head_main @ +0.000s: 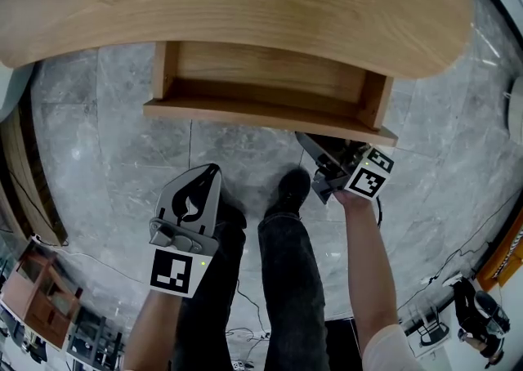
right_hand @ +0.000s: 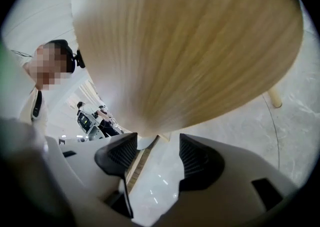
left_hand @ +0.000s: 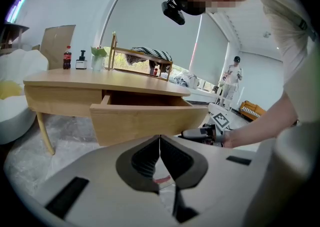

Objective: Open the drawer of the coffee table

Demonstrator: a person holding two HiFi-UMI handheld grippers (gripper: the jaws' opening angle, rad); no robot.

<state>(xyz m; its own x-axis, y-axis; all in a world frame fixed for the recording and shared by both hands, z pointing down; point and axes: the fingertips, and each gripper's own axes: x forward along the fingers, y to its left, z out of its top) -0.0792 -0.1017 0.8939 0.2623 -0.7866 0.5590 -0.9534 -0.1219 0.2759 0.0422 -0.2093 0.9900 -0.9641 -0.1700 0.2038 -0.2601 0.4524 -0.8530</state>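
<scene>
**Surface materials: wood furniture, stone floor, plastic tooling**

The coffee table (head_main: 245, 2) and its drawer (head_main: 261, 108) are light wood, smooth and matt, with a fine straight grain. The floor (head_main: 106, 140) is grey veined stone tile, polished to a gloss. The left gripper (left_hand: 160, 143) and right gripper (right_hand: 157, 143) have matt pale-grey plastic shells. Their pads (left_hand: 142, 160) are black, ribbed and rubber-like.
</scene>
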